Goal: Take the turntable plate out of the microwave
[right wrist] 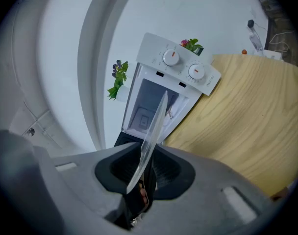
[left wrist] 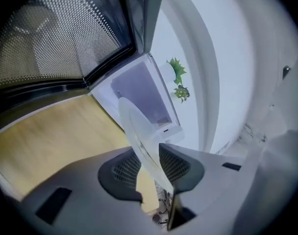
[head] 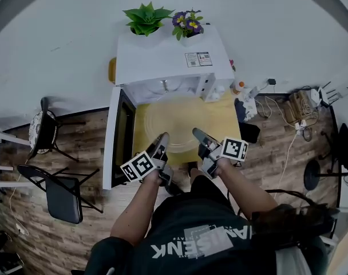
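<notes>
Now, turntable plate (head: 175, 124): one clear glass disc, hanging in the air above the wooden table (head: 228, 125), just in front of the microwave's mouth and outside the cavity.
Left gripper (head: 161, 141): jaws are clenching the plate's near rim on its left side, with a ribbed pad pressing on each face of the glass.
Right gripper (head: 200, 136): jaws are likewise clamping the near rim on the right side, with the glass edge running between the pads.
Microwave (head: 168, 62): one white unit, sitting at the table's far end against the wall.
Door (head: 118, 136): standing swung wide to the left.
Done so far: judging by where it is hanging, the plate is already out of the oven.
Left to do: probably only setting the glass down flat on the table and letting go.
Count: one plate, one microwave, two grippers, both sharing the load.
Count, controls: two round dials (right wrist: 171, 58) are showing on the front panel.
Count, plants: two are sitting on the microwave's top, a green plant (head: 146, 19) and a purple-flowered plant (head: 187, 23).
</notes>
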`<state>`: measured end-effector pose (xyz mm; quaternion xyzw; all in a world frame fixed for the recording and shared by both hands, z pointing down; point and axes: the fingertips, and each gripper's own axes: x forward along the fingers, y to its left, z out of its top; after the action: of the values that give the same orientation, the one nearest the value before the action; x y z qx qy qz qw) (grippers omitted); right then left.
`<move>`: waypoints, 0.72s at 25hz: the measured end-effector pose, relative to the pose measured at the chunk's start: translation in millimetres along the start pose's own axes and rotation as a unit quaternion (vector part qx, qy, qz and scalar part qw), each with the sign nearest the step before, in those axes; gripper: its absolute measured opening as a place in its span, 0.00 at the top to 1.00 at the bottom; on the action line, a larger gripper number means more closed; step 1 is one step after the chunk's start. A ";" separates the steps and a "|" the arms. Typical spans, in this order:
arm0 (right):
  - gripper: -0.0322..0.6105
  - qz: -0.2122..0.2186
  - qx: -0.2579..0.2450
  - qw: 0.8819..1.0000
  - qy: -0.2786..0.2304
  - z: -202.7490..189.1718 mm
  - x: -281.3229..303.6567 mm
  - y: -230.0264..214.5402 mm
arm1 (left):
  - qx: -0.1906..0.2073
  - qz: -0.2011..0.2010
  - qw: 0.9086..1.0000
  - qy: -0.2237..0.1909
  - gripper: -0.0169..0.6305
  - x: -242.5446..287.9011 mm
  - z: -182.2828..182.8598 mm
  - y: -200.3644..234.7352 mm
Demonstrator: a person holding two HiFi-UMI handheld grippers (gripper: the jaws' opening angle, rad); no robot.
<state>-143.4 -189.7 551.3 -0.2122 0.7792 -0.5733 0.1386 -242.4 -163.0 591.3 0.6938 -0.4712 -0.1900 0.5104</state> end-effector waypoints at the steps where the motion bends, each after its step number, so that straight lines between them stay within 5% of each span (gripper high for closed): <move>1: 0.83 -0.029 -0.007 1.000 0.005 -1.3 -8.6 -5.0 | 0.003 -0.005 1.000 0.000 0.80 -3.9 -1.9 -5.7; 3: 0.83 -0.050 -0.016 0.999 0.014 -1.7 -19.1 -3.3 | 0.013 -0.016 1.000 0.001 0.80 -10.9 -4.5 -18.4; 9: 0.83 0.057 0.003 0.998 0.039 0.4 -24.9 63.9 | 0.053 -0.028 0.998 -0.025 0.79 -30.6 0.8 -66.8; 14: 0.83 0.083 -0.008 0.994 0.076 11.7 -30.8 89.7 | 0.066 -0.009 0.997 -0.042 0.79 -39.0 4.7 -93.5; 18: 0.83 0.063 -0.027 0.992 0.109 17.2 -41.8 85.6 | 0.075 0.004 0.996 -0.053 0.79 -47.1 2.2 -112.2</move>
<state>-113.8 -162.0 463.4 -0.1027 0.8164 -0.5622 0.0828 -215.2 -120.3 480.6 0.7174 -0.5132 -0.1886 0.4318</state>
